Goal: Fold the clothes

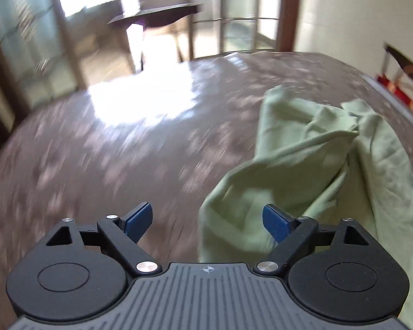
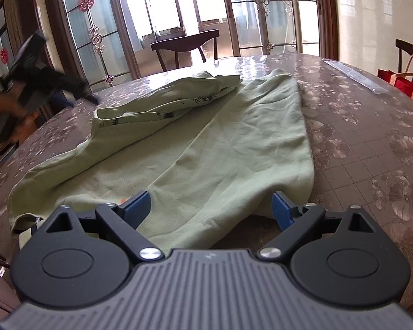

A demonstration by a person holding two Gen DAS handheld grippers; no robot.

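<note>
A pale green garment [image 2: 206, 143] lies partly folded on the round table [image 2: 371, 137], with a patterned inner collar band showing at its left fold. My right gripper [image 2: 210, 210] is open just above the garment's near edge, jaws wide apart and empty. The same garment shows bunched at the right of the left wrist view [image 1: 316, 165]. My left gripper [image 1: 208, 221] is open and empty, its right pad over the cloth's edge; that view is motion-blurred. The left gripper also shows at the far left of the right wrist view [image 2: 68, 88], held above the table's edge.
The table has a glossy floral cover. A dark wooden chair [image 2: 187, 44] stands behind it before glass doors [image 2: 261, 13]. A red gift bag [image 2: 404, 82] sits at the right edge beside another chair. A clear plastic strip [image 2: 355, 75] lies at the far right.
</note>
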